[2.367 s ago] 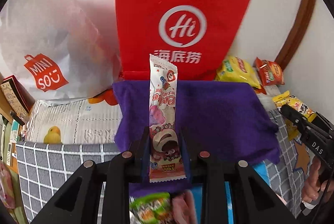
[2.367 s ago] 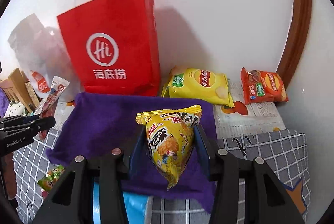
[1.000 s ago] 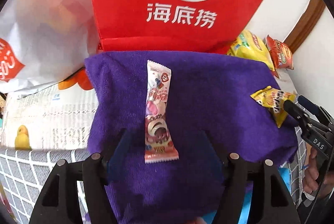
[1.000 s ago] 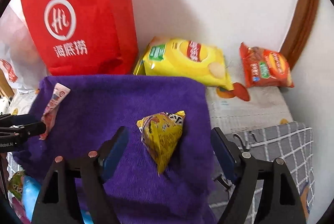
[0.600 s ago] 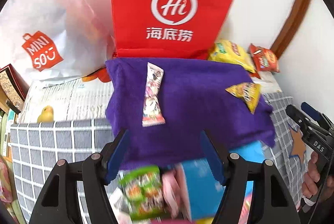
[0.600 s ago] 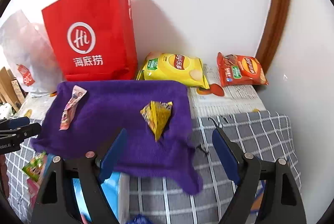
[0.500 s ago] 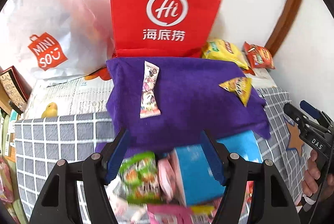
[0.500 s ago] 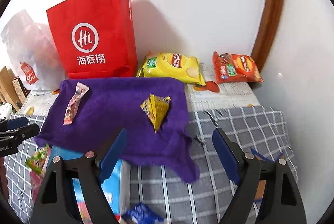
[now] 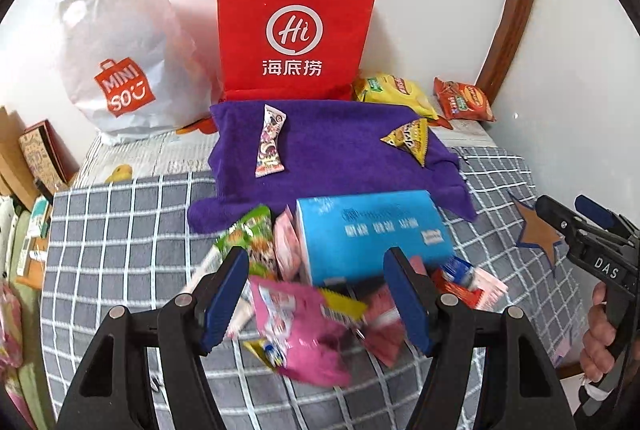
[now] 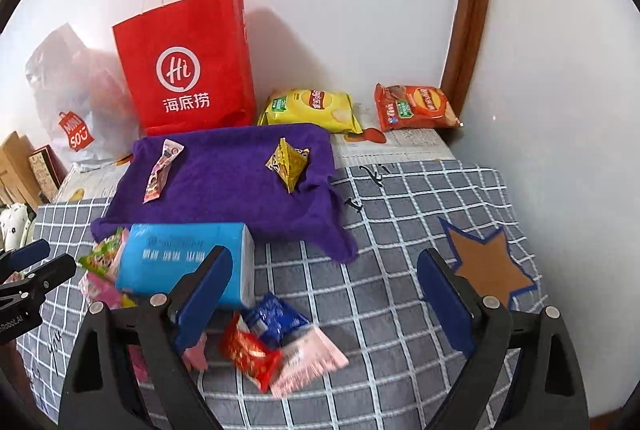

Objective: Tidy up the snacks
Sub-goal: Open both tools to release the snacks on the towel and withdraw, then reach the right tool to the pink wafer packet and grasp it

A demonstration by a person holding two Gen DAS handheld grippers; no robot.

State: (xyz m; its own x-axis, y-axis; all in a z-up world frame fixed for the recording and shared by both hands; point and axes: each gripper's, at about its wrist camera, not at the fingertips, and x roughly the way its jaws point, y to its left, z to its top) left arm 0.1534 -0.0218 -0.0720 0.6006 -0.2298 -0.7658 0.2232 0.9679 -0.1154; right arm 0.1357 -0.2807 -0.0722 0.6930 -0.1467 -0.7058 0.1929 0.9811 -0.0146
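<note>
A long pink-and-white snack stick point(image 9: 271, 141) point(image 10: 163, 165) and a yellow triangular chip packet point(image 9: 412, 139) point(image 10: 290, 161) lie apart on a purple towel point(image 9: 336, 153) point(image 10: 228, 181). Nearer to me a heap of small snacks point(image 9: 304, 322) point(image 10: 276, 342) surrounds a blue box point(image 9: 372, 234) point(image 10: 184, 262). My left gripper point(image 9: 316, 298) hangs open over the heap with nothing gripped. My right gripper point(image 10: 324, 302) is empty, its jaws opening, above the checked cloth right of the heap. Each gripper shows at the other view's edge.
A red paper bag point(image 9: 296, 33) point(image 10: 188, 69) and a white plastic bag point(image 9: 120, 49) stand against the wall behind the towel. Yellow point(image 10: 312, 109) and red point(image 10: 414, 107) chip bags lie at the back right. A brown star point(image 10: 484, 262) marks the grey checked cloth. Boxes point(image 9: 36, 157) stand left.
Both grippers let go of their snacks on the towel, then drew back and up. The towel has receded and the snack heap and blue box have come into view. The right jaws spread wider.
</note>
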